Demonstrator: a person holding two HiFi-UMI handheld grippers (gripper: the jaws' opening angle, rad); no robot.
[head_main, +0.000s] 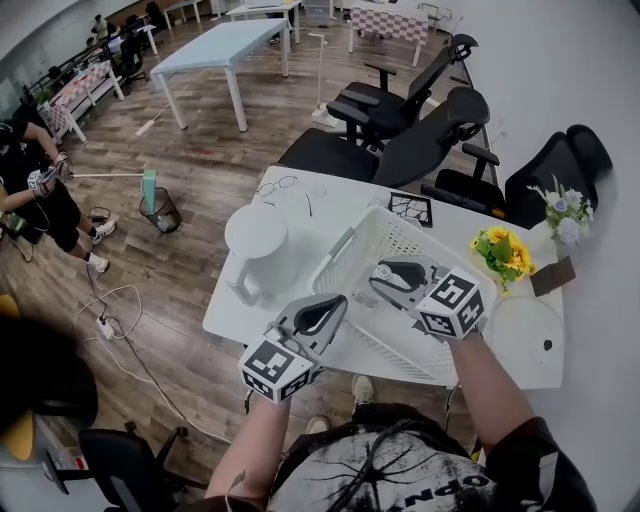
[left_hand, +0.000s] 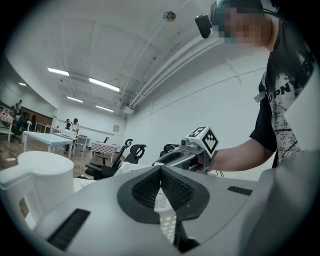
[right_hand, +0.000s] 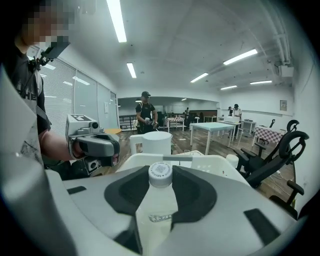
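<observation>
A white table (head_main: 325, 195) took up the middle of the head view, with black office chairs (head_main: 400, 150) pushed up along its far edge. On it sat a white perforated basket (head_main: 345, 250), its long side angled across the tabletop, and just left of the basket stood a white jug (head_main: 258, 250) with a flat lid and its handle turned toward the person. The right gripper (head_main: 383, 273) hung over the inside of the basket, with its marker cube toward the person. In the right gripper view that claw (right_hand: 160, 175) was clenched on a pale plastic bottle (right_hand: 159, 205). The bottle lay lengthwise between the dark pads, and its white cap (right_hand: 160, 174) poked out past the tips toward the far basket wall (right_hand: 215, 162) and the jug (right_hand: 152, 142) beyond. The left gripper (head_main: 335, 305) was at the basket's near left corner, close to the rim, between the jug and the basket. In the left gripper view its claw (left_hand: 161, 172) was pinched together at the tips and gripped nothing I could make out, with perforated basket plastic showing through the gap below the pads. A pot of sunflowers (head_main: 503, 252) stood at the right end of the table, well apart from both grippers, and a pair of glasses (head_main: 277, 185) lay near the far left corner.
</observation>
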